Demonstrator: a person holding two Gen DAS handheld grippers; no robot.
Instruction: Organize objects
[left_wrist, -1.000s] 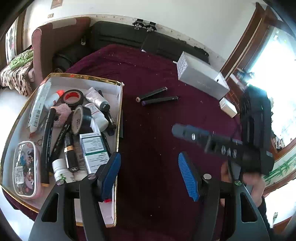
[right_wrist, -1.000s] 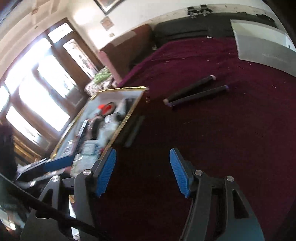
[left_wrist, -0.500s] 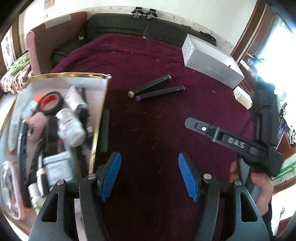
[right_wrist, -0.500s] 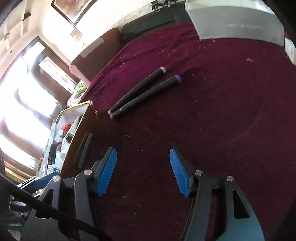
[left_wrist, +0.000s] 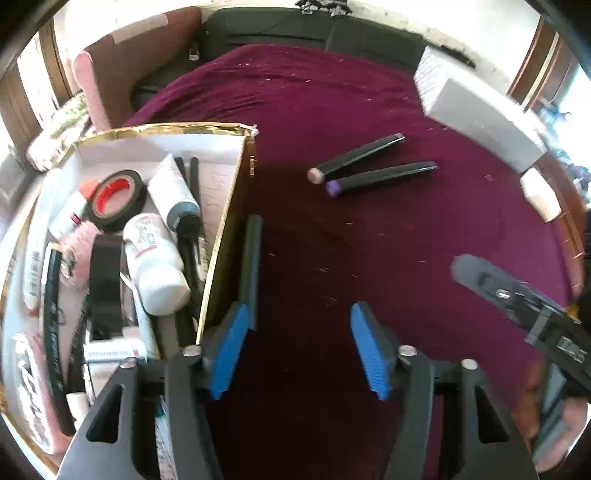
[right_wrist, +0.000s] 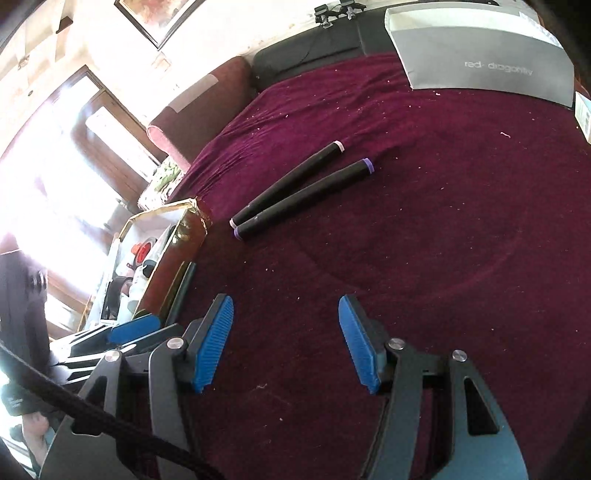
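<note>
On the left we see the gold-rimmed box (left_wrist: 225, 218), crowded with a red-cored tape roll (left_wrist: 117, 199), white bottles and tubes. Just outside its right wall a dark slim stick (left_wrist: 251, 258) lies on the maroon cloth (left_wrist: 424, 258), its near end beside the left pad of our left hand-held gripper (left_wrist: 299, 347) — the jaws have just been closing, half apart, nothing between them. Farther right two black markers (left_wrist: 373, 166) lie side by side, well clear of the box. Our right hand-held gripper (right_wrist: 284, 339) hangs over bare cloth, jaws wide and empty; a grey carton (right_wrist: 480, 62) sits beyond.
</note>
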